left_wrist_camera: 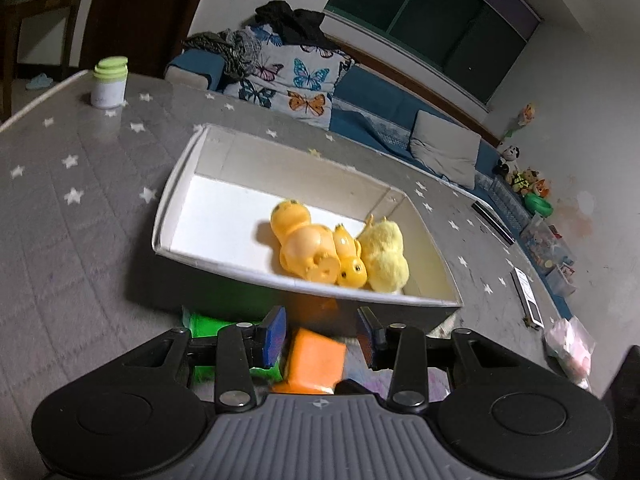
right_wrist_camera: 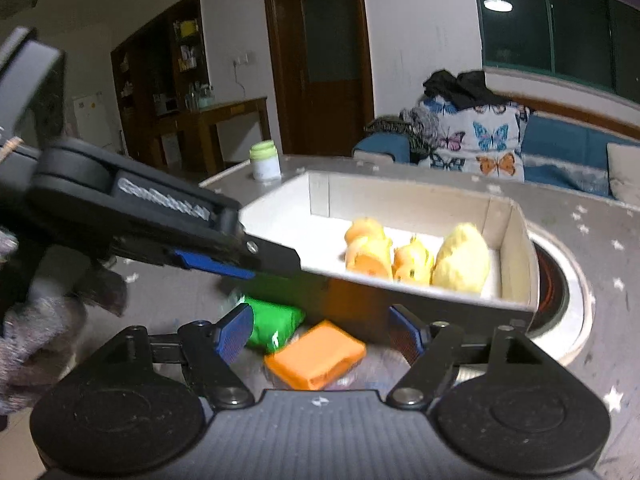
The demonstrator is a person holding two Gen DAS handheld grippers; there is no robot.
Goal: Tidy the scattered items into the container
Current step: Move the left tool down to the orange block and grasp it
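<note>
Star-dotted table (left_wrist_camera: 60,208) holds the box (left_wrist_camera: 176,184); my left gripper (left_wrist_camera: 322,330) and right gripper (right_wrist_camera: 320,330) hang spread, gripping nothing, so the orange block (right_wrist_camera: 316,354) may skid against the box wall when I close.

We see a grey table cover (left_wrist_camera: 60,208) dotted with white stars, and on it a white box (left_wrist_camera: 176,200) with pale cardboard-coloured inner walls. Inside lie an orange toy (left_wrist_camera: 300,240), a smaller orange toy (left_wrist_camera: 350,258) and a fluffy yellow toy (left_wrist_camera: 384,256). By the box's near edge sit an orange block (right_wrist_camera: 316,354) and a green packet (right_wrist_camera: 272,322). The jar (left_wrist_camera: 109,82) at the far corner is white with a light green lid. The gripper pads (right_wrist_camera: 234,334) are blue.
</note>
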